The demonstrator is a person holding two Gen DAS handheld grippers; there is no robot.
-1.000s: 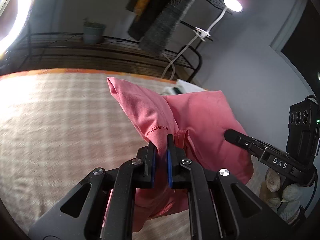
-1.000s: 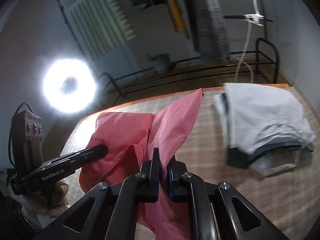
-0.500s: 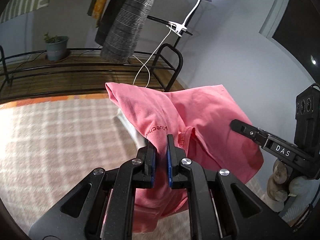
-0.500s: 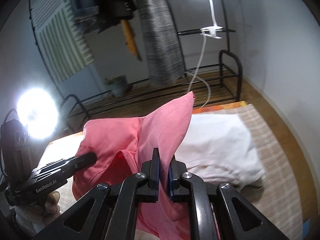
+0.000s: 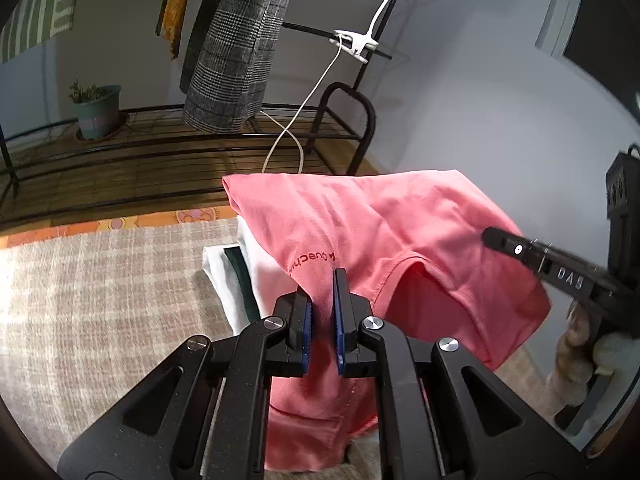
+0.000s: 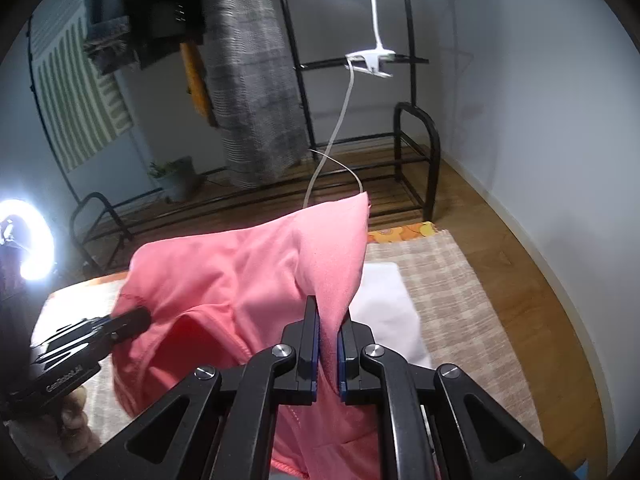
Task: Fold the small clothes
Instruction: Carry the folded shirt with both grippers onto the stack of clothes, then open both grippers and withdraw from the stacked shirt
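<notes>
Pink cotton T-shirt (image 5: 384, 236), pinched in the pressed-together jaws of both the left gripper (image 5: 322, 312) and right gripper (image 6: 329, 340), has swung from the bare checked mat (image 5: 100, 280) to above the folded white garments (image 5: 228, 276) at ten o'clock, probably for stacking.

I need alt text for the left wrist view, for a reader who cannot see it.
The left gripper pinches a pink shirt above folded white clothes on a checked cover. The right gripper grips the shirt's other side.
</notes>
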